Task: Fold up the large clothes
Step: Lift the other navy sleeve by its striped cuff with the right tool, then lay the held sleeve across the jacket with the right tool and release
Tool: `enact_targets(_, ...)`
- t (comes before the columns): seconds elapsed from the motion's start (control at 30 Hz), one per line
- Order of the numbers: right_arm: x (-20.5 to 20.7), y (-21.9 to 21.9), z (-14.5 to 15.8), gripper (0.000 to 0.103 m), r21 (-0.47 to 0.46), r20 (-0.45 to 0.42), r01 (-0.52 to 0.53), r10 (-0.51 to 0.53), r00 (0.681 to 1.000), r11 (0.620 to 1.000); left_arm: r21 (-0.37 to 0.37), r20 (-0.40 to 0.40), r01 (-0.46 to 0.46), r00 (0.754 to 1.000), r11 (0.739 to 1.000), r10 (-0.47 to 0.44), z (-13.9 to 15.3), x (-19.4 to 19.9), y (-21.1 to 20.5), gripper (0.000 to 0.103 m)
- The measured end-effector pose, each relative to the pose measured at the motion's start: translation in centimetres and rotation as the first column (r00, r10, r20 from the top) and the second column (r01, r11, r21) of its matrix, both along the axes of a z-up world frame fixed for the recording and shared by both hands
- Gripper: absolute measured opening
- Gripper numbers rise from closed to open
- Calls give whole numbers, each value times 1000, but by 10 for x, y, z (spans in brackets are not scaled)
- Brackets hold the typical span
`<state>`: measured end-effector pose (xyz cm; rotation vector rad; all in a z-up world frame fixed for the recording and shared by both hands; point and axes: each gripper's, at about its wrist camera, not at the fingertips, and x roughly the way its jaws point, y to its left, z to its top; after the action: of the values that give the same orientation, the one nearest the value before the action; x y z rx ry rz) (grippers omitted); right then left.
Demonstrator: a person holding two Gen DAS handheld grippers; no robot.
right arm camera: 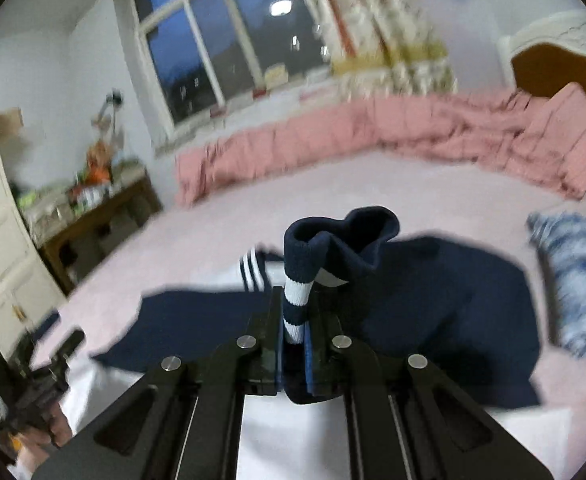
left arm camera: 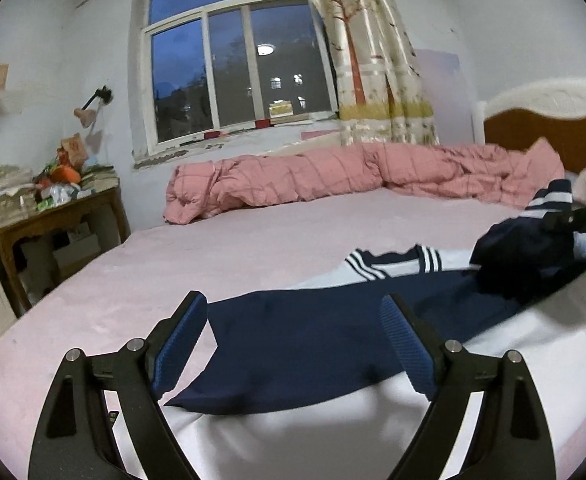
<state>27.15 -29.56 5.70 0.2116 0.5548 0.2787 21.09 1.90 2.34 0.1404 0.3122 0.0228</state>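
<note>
A navy and white jacket with white stripes at the collar lies spread on the pink bed. My left gripper is open and empty, low over the navy sleeve at the jacket's left side. My right gripper is shut on the navy striped cuff of the other sleeve, lifted above the jacket. The right gripper also shows at the right edge of the left wrist view, holding the raised sleeve.
A rolled pink quilt lies along the far side of the bed under the window. A wooden side table with clutter stands at the left. A blue patterned cloth lies on the bed at the right. The headboard is at the far right.
</note>
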Motion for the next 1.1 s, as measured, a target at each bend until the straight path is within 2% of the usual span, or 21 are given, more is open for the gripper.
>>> enact_targets(0.1,7,5,-16,8,-10,-45,2,-3,999,1000,20,-21,5,1000,1000,-5,-6,1,-2,88)
enact_targets(0.23,16,2,-26,8,-20,-68,23,-24,997,1000,1,-58,37,998,999,-37,-10,7,-3,88)
enact_targets(0.37,21,-4,-30,8,-70,-55,31,-35,998,997,-12,-87,64,994,998,-64,-13,8,-5,88)
enact_targets(0.5,24,-9,-33,8,-19,-76,21,-22,997,1000,-12,-91,58,994,998,-59,-16,8,-7,88)
enact_targets(0.6,20,3,-33,8,-75,-57,-8,3,998,997,-20,-114,60,992,998,-62,-20,9,-9,88)
enact_targets(0.67,20,8,-33,8,-80,-52,-20,16,999,997,-9,-125,57,990,998,-57,-24,10,-11,88)
enact_targets(0.93,17,10,-38,8,-65,-54,-12,9,998,998,-11,-73,39,997,999,-40,-22,6,-14,88)
enact_targets(1.1,17,22,-44,9,-104,-56,-27,22,998,994,-16,-50,35,998,999,-36,-17,4,-13,88)
